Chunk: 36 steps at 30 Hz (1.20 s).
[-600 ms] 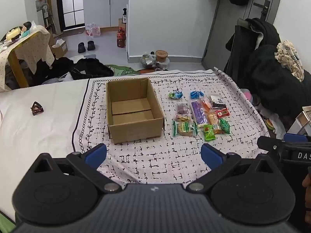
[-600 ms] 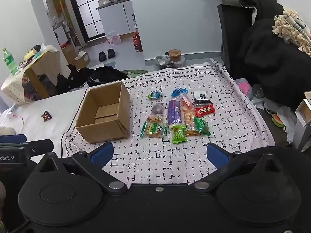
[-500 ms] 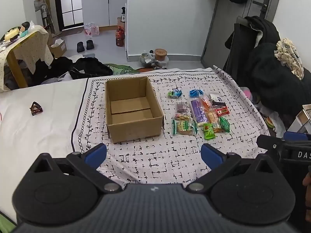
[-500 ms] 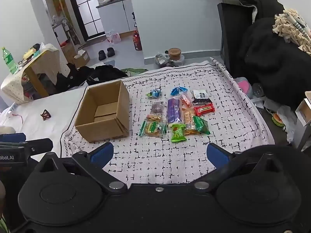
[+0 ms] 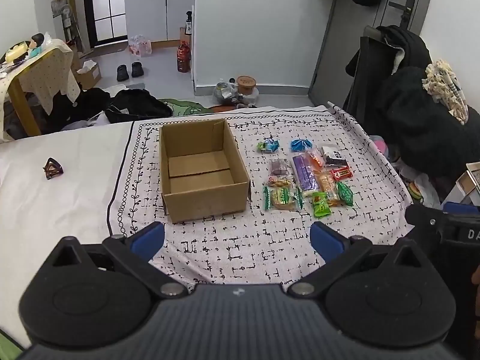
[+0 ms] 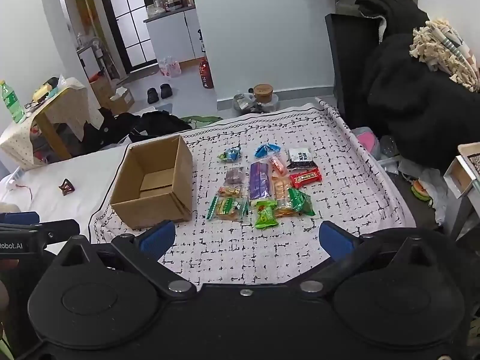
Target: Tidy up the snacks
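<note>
An open, empty cardboard box point(image 5: 201, 169) point(image 6: 154, 184) stands on a black-and-white patterned cloth point(image 5: 240, 249). Right of it lies a cluster of several wrapped snacks point(image 5: 306, 175) point(image 6: 265, 186): a purple bar point(image 6: 259, 180), a red bar point(image 6: 306, 177), green packets point(image 6: 265, 214), two blue candies. My left gripper point(image 5: 237, 238) hovers open above the cloth's near edge, short of the box. My right gripper point(image 6: 244, 237) is open too, nothing between its blue pads, short of the snacks. Each wrist view shows the other gripper's body at its edge.
The cloth covers a white bed point(image 5: 54, 198) with a small dark hair clip point(image 5: 52, 168) at left. Beyond are the floor with dark clothes point(image 5: 132, 109), a draped side table point(image 5: 36, 72), and a chair piled with black coats point(image 5: 420, 114) at right.
Both views have shifted slightly: the box and snacks sit a little lower and nearer in frame. Both grippers stay open and empty.
</note>
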Available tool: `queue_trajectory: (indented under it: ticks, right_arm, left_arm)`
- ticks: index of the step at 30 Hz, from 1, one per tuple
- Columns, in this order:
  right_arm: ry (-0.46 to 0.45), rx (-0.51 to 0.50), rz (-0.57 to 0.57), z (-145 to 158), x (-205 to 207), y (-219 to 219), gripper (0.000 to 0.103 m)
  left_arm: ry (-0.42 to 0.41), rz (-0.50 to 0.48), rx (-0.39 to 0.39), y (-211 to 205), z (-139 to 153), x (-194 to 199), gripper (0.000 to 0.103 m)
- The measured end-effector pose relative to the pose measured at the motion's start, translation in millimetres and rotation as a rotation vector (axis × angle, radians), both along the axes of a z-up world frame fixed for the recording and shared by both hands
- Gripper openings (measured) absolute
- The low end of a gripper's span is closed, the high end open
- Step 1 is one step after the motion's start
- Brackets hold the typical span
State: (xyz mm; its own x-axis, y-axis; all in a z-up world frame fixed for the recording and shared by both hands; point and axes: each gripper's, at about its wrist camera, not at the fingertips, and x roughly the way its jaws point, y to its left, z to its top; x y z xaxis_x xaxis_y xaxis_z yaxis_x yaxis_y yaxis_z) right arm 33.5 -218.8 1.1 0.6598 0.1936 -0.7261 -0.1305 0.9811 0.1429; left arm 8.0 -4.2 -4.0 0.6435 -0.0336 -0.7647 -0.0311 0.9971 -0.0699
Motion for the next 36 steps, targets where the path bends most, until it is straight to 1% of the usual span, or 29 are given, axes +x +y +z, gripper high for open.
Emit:
queue_trajectory:
  ticks: [7, 14, 28, 36]
  right_arm:
    - [-0.006, -0.003, -0.004, 3, -1, -1, 0.103]
    - [-0.011, -0.010, -0.004, 3, -3, 1, 0.103]
    - [-0.027, -0.009, -0.003, 12, -2, 1, 0.103]
    - [-0.021, -0.011, 0.006, 11, -3, 2, 0.103]
  left_arm:
    - [-0.009, -0.023, 0.014, -5, 5, -2, 0.103]
    - [-0.019, -0.011, 0.016, -3, 9, -5, 0.103]
    - [-0.017, 0.007, -0.001, 4, 14, -10, 0.103]
    - [-0.035, 0.009, -0.014, 6, 18, -13, 0.103]
